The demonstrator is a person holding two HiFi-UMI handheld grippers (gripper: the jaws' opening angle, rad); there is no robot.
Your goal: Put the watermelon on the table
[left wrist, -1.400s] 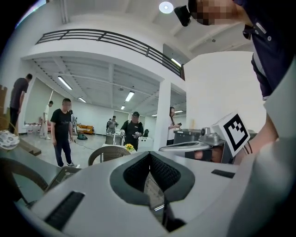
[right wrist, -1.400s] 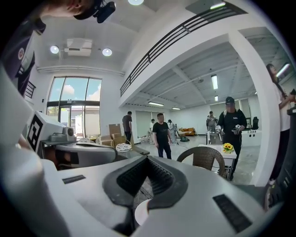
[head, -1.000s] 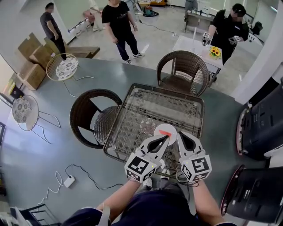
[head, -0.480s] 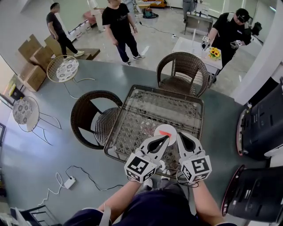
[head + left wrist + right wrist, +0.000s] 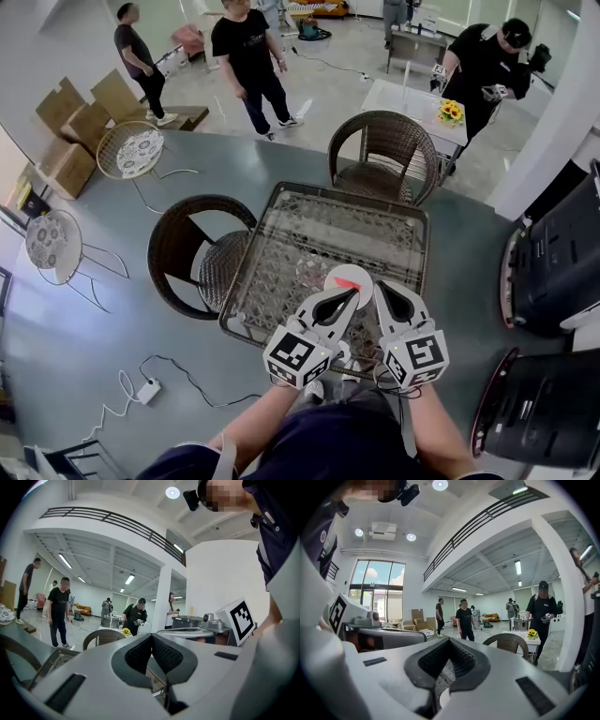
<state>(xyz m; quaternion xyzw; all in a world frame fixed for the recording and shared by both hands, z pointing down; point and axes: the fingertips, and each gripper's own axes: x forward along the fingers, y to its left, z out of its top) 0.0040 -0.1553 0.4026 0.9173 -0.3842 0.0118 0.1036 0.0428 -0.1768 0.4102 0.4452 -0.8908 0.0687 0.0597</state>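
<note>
A small red watermelon slice [image 5: 349,280] lies on a white round plate [image 5: 343,274] near the front edge of the glass-topped wicker table [image 5: 319,220]. My left gripper [image 5: 353,293] points at the plate from the front left, jaws together and empty. My right gripper [image 5: 379,286] sits close beside it at the plate's right, also shut with nothing between its jaws. In the left gripper view the left gripper [image 5: 151,636] shows its pads meeting at the tip. In the right gripper view the right gripper [image 5: 449,641] looks the same, with a sliver of the plate [image 5: 443,697] below.
A dark wicker chair [image 5: 195,251] stands at the table's left and another [image 5: 386,150] at its far side. Black machines [image 5: 553,272] line the right. A power strip with cable [image 5: 145,389] lies on the floor at left. Several people [image 5: 246,56] stand in the background.
Both grippers hold still by the plate. The people in the background have shifted a little, and the head view has moved slightly.
</note>
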